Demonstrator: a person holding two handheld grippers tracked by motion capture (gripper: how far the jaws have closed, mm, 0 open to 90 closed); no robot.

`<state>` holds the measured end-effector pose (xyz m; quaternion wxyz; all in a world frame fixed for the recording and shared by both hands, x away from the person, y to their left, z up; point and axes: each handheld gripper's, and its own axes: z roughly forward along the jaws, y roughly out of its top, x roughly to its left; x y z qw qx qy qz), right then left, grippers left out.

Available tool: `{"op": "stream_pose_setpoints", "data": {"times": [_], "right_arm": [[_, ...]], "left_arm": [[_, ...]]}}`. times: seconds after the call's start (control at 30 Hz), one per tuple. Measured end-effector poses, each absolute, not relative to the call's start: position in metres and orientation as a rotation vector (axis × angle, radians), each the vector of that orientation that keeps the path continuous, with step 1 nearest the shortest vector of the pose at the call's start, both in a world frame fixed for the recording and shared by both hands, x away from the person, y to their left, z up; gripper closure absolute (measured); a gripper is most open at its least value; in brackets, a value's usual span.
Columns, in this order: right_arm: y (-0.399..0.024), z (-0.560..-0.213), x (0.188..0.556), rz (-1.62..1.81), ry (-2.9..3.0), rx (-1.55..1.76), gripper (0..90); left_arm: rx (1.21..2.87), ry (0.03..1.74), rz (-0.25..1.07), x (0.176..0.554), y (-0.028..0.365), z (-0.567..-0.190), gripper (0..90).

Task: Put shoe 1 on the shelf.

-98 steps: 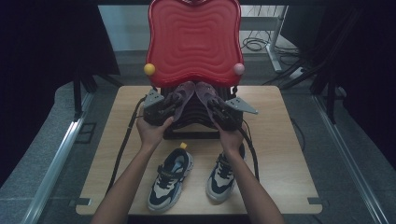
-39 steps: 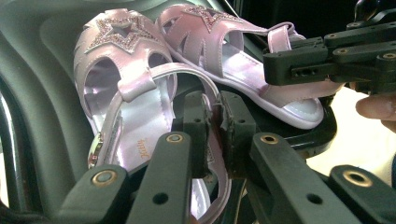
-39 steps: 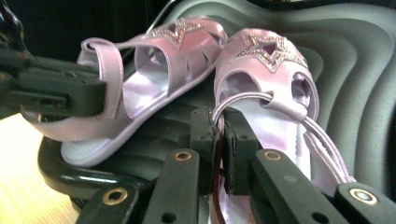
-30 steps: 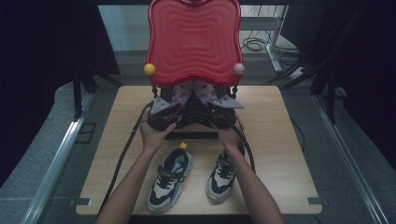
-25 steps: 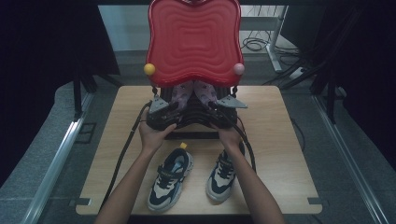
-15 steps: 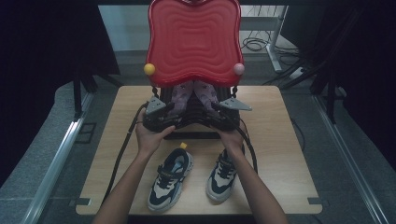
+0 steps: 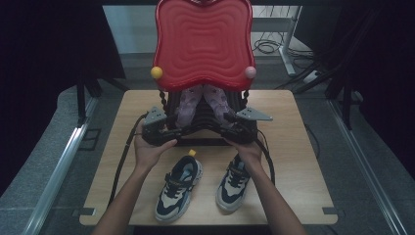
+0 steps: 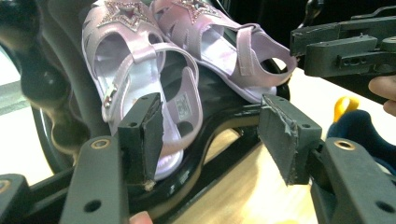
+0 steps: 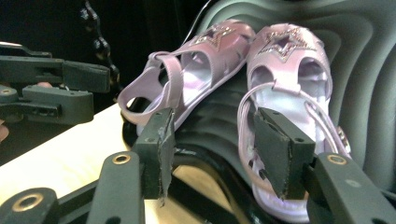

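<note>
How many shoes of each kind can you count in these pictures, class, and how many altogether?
Pink sandals on the black rack: 2
Navy and white trainers on the table: 2
Total: 4 shoes

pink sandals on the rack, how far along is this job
Done: both pink sandals lie side by side on the black rack. In hand: nothing; the left gripper and right gripper have just opened, empty. Left: the two sneakers wait on the table.
</note>
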<state>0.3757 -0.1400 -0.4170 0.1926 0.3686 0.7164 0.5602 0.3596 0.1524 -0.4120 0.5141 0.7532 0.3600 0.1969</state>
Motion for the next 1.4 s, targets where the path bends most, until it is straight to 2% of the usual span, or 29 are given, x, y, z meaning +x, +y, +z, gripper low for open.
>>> {"op": "stream_pose_setpoints", "data": {"times": [0.67,1.07,1.4], "right_arm": [[-0.159,-0.432,0.315,1.587,2.144,0.99,46.5],[-0.165,-0.447,0.295,1.542,2.211,0.976,46.0],[-0.15,-0.457,0.29,1.485,2.326,0.912,44.7]], "left_arm": [[1.802,0.864,0.349,0.308,0.168,-0.43,37.5],[1.854,0.888,0.289,0.284,0.177,-0.446,37.3],[1.875,0.904,0.237,0.264,0.187,-0.453,39.3]]}}
